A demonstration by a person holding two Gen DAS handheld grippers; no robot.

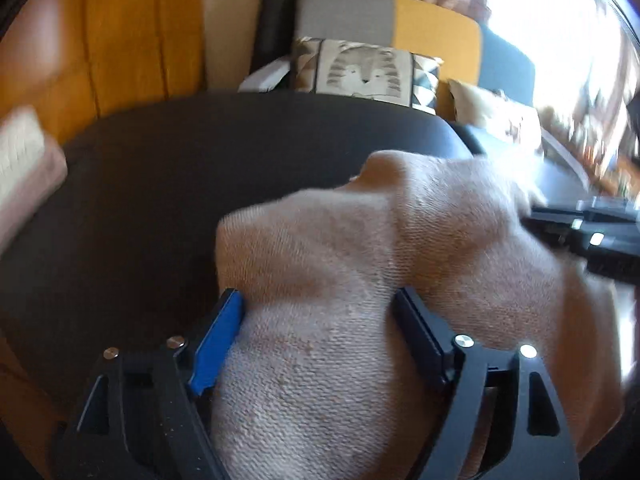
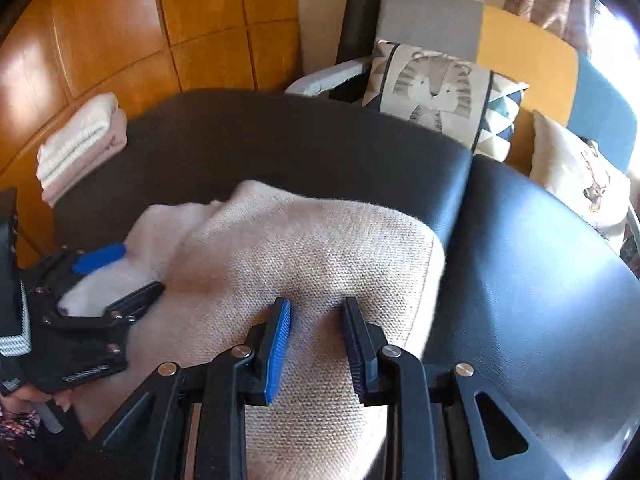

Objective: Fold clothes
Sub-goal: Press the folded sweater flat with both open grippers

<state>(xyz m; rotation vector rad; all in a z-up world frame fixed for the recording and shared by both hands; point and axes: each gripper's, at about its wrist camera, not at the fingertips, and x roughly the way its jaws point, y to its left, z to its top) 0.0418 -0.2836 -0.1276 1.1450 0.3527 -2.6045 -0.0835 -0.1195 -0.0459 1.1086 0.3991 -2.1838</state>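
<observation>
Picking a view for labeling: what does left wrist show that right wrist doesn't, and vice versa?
Only left wrist: the right gripper's body at the right edge, blurred; its jaws can't be seen.

Only right wrist: the left gripper, jaws wide around a fold of the knit; the folded stack is sharp here; a second cushion.

Both: the beige knit garment on the dark table, the lion-print cushion, and each view's own gripper straddling the knit.
</observation>
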